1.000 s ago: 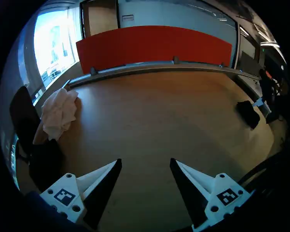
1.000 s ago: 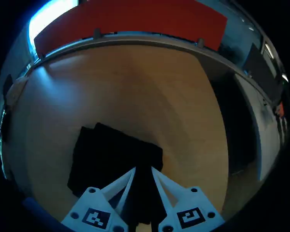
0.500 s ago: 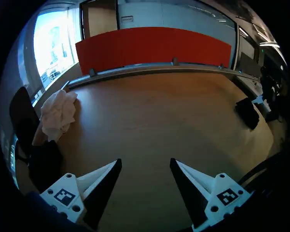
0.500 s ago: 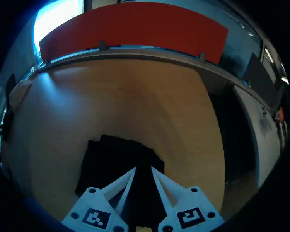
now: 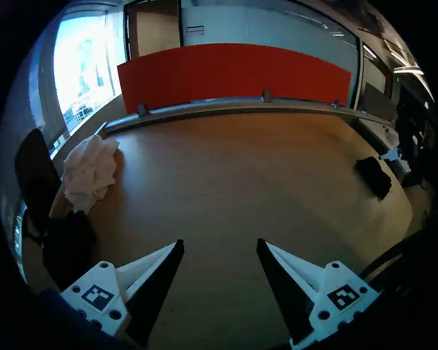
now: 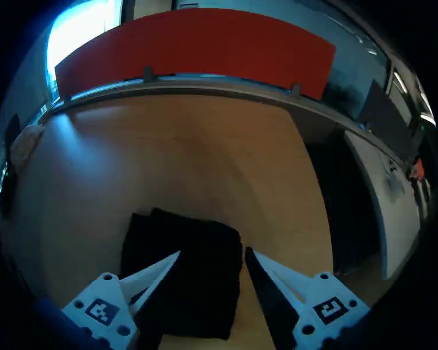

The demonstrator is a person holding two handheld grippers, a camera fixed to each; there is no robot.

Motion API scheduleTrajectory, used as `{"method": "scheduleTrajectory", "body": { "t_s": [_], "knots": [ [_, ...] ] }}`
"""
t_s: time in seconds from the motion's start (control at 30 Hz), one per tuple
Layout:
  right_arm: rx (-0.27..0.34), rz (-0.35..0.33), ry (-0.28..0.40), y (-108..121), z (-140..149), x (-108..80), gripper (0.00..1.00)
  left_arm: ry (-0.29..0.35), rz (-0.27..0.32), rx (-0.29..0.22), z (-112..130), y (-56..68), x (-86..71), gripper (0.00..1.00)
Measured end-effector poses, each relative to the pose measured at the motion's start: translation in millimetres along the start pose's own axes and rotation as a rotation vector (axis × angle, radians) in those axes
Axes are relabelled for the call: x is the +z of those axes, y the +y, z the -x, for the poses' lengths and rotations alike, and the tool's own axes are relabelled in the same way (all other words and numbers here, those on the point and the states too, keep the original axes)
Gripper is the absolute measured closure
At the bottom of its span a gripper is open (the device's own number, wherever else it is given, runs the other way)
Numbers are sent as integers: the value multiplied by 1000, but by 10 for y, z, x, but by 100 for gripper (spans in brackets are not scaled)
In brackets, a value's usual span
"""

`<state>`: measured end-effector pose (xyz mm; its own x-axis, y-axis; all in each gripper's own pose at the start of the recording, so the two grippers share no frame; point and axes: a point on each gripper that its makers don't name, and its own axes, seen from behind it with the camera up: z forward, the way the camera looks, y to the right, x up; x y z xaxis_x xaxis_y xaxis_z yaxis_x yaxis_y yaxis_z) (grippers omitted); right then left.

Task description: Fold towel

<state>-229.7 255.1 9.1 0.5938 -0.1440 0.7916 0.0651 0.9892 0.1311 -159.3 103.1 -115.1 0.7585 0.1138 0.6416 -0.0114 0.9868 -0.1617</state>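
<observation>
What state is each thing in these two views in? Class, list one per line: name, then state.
Black towel: folded, lying flat on the table.
White cloth: crumpled in a heap near the table's edge.
Left gripper: jaws open, holding nothing.
Right gripper: jaws open, over the black towel.

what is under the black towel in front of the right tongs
The black towel lies flat on the wooden tabletop, which shows around its far and side edges. Anything directly beneath the cloth is covered, so it cannot be told.
</observation>
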Motion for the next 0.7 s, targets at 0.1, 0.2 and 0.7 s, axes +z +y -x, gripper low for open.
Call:
{"method": "scheduleTrajectory", "body": {
  "t_s": [0.1, 0.2, 0.7],
  "knots": [
    [3, 1, 12, -34, -19, -47, 1, 4, 4, -4, 0, 6, 1, 8],
    [1, 12, 19, -44, -23, -87, 0, 10, 9, -5, -6, 12, -2, 8],
    [51, 45, 148, -135, -287, -430, 0, 49, 29, -19, -111, 7, -19, 8]
  ]
}}
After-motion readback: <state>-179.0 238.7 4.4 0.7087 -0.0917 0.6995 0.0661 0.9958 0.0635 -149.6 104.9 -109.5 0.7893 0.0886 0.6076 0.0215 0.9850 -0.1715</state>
